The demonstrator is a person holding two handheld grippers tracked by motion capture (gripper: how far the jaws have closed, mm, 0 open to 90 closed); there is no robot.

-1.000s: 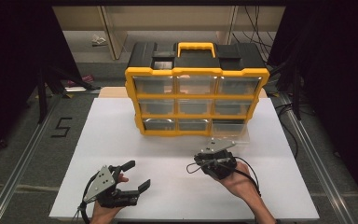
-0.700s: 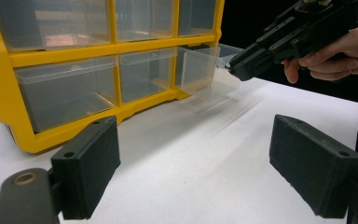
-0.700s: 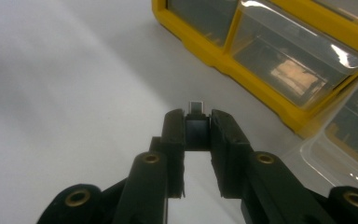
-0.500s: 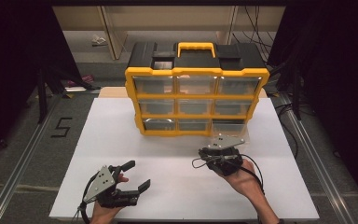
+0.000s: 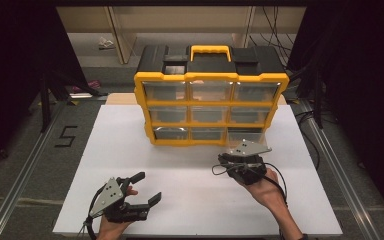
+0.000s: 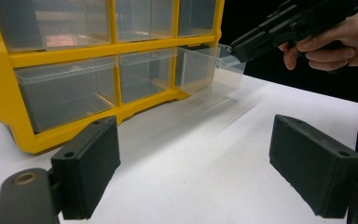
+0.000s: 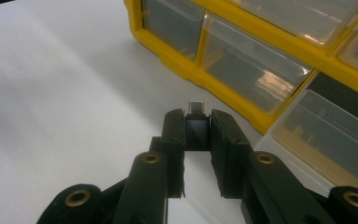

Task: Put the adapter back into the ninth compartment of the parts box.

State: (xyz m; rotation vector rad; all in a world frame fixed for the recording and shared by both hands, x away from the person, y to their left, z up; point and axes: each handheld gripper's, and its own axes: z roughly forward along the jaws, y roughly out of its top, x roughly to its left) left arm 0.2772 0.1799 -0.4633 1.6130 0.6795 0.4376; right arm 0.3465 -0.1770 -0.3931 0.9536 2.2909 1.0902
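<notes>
From the high view, a yellow organiser (image 5: 211, 109) with clear drawers stood at the far middle of the white worktop (image 5: 130, 145). The left gripper (image 5: 145, 189) rested near the near left edge, jaws spread wide and empty. The right gripper (image 5: 240, 161) was just in front of the organiser's lower right corner.

In the left gripper view, the bottom right drawer (image 6: 204, 69) stood pulled partway out, and the right gripper (image 6: 240, 47), held in a hand (image 6: 335, 39), touched its front lip.

In the right gripper view, the jaws were closed on a small dark block with a metal tip (image 7: 196, 121), the open drawer (image 7: 326, 135) just beside them.
</notes>
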